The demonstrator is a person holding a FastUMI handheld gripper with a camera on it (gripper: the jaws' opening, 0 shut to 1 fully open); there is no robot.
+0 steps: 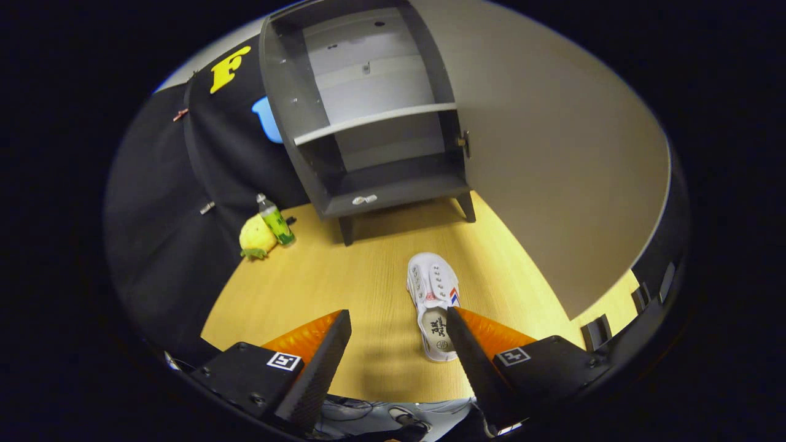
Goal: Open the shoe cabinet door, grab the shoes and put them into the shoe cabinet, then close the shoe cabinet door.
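Tongs (399, 322) spread wide; shoe (433, 301) toe points toward open cabinet (368, 116).

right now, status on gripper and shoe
Gripper open, holding nothing. White lace-up shoe on wooden floor, heel beside one finger. Grey shoe cabinet open beyond, path clear.

One shoe cabinet (374, 116) stands on the wooden floor, raised on legs, of which three can be counted. Its one door (552, 153) is swung wide open. Inside: one shelf board (374, 121), making two compartments, upper and lower. One small pale fitting (363, 199) sits on the cabinet's front bottom rail.

Shoes: one, a white sneaker (433, 304), on the floor.

Beside the cabinet: one plastic bottle (276, 222) with a green label, and one yellow plush toy (255, 237).

One gripper (399, 337) with two fingers, spread apart, nothing between them; the sneaker's heel lies at the right finger. Each finger mount carries one square marker, two in all.
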